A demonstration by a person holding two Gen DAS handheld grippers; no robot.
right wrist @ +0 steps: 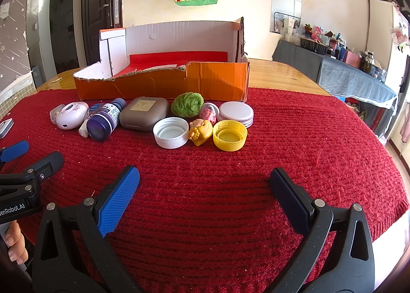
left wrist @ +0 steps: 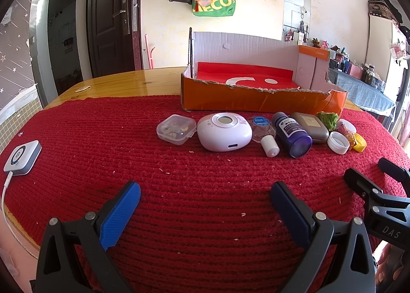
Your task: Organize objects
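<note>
Objects for sorting lie in a row on the red knitted cloth [right wrist: 256,165] covering the tabletop, just before the orange cardboard box [right wrist: 164,85]: clear plastic case [left wrist: 175,129], white oval device [left wrist: 223,134], purple bottle [left wrist: 292,134], grey case [right wrist: 143,113], green tuft [right wrist: 187,104], white cap [right wrist: 170,135], yellow cap [right wrist: 229,135]. Nothing appears boxed yet; judged unstarted. Left tongs [left wrist: 205,212] and right tongs [right wrist: 203,198] hover spread wide, empty, touching nothing.
</note>
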